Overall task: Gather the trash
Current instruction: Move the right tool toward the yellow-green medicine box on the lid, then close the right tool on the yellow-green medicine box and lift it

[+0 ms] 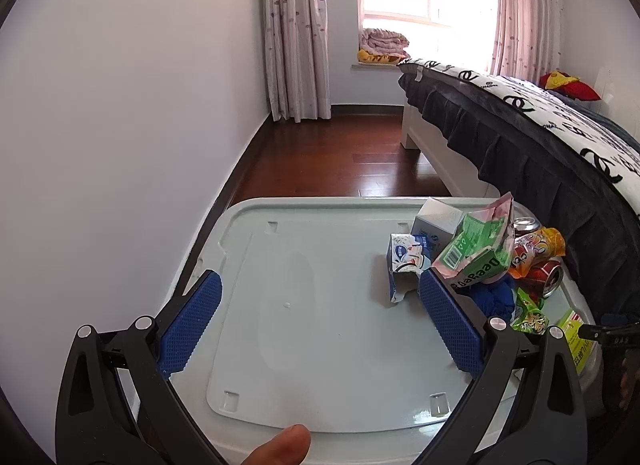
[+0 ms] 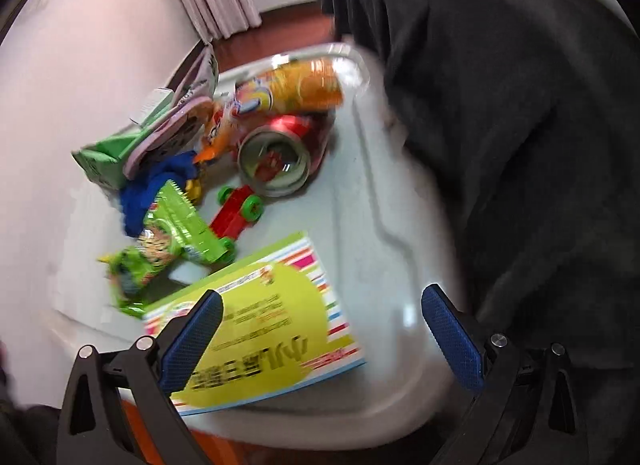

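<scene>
Hovering over the grey bin lid (image 1: 320,345), my left gripper (image 1: 320,325) had its blue pads wide apart with nothing between them, and a fingertip of mine (image 1: 286,445) showed at the bottom edge of the left view. The bed (image 1: 520,137) with its dark skirt ran along the lid's right side, wood floor (image 1: 340,157) beyond. All the trash sat heaped on the right part of the lid, the left part bare. My right gripper (image 2: 322,337) was also spread open, holding nothing, right over the near edge of the flat yellow-green striped box (image 2: 276,325), the left pad in front of it; view was blurry so I could not tell if it touched. Behind the box lay a green snack bag (image 2: 168,241), touching a red toy car with green wheels (image 2: 234,215), and a blue cloth (image 2: 156,189) beside them. Further back a red can (image 2: 280,153) lay on its side, open end facing my right camera, with an orange wrapper (image 2: 288,91) against it. A torn green carton (image 1: 476,253) leaned on the pile, a small white-blue carton (image 1: 404,261) stood just left of it, near my left gripper's right pad.
</scene>
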The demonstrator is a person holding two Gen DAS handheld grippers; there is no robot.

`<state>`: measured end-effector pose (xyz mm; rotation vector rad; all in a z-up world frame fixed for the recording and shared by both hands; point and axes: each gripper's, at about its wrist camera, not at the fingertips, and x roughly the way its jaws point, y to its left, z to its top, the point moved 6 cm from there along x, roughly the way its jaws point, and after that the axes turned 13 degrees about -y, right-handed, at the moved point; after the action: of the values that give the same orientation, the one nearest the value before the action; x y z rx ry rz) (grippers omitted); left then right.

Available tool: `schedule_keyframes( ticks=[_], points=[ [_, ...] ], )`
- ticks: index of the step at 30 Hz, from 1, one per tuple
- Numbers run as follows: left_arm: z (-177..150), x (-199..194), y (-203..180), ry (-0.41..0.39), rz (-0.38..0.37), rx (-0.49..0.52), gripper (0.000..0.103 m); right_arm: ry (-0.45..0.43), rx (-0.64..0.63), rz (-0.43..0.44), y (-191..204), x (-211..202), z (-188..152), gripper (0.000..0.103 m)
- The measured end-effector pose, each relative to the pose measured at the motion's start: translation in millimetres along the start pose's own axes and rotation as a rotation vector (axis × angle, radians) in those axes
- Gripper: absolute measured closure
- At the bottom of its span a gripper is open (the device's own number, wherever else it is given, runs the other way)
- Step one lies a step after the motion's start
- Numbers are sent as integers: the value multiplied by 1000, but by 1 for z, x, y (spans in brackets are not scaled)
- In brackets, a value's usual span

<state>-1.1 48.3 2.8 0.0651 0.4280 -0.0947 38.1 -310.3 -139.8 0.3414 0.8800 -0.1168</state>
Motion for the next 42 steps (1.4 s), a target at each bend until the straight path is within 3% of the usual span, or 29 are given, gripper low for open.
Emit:
schedule_keyframes(
  ticks=[4,8,11,13,18,19,23,27,31,36,42],
  points=[
    [-1,7,-5,17,-7,-9,7,73,146,130,3,3,-23,5],
    [-2,8,-9,12,-6,6,7,109,98,220,26,-16,-40,5],
    [-3,9,-9,14,-6,11,7,22,-180,37,34,-36,-37,5],
    [-3,8,-8,13,-4,5,7,-61,-399,10,45,-50,-32,5],
    [-4,9,-8,15,0,5,7,-64,-757,88,70,-47,-33,5],
    [-4,10,-8,16,0,5,7,-43,-868,119,81,-44,-37,5],
    [-5,12,-10,19,1,19,7,59,-1108,243,111,-25,-41,5],
    [-8,15,-12,30,2,33,7,157,-1134,278,115,-6,-31,5],
    [-11,18,-11,41,-1,35,7,280,-1106,395,114,4,-31,5],
    [-14,21,-7,61,2,21,7,365,-1094,480,112,14,-30,5],
    [-16,22,-10,64,24,55,7,454,-1203,524,112,22,-43,4]
  ],
)
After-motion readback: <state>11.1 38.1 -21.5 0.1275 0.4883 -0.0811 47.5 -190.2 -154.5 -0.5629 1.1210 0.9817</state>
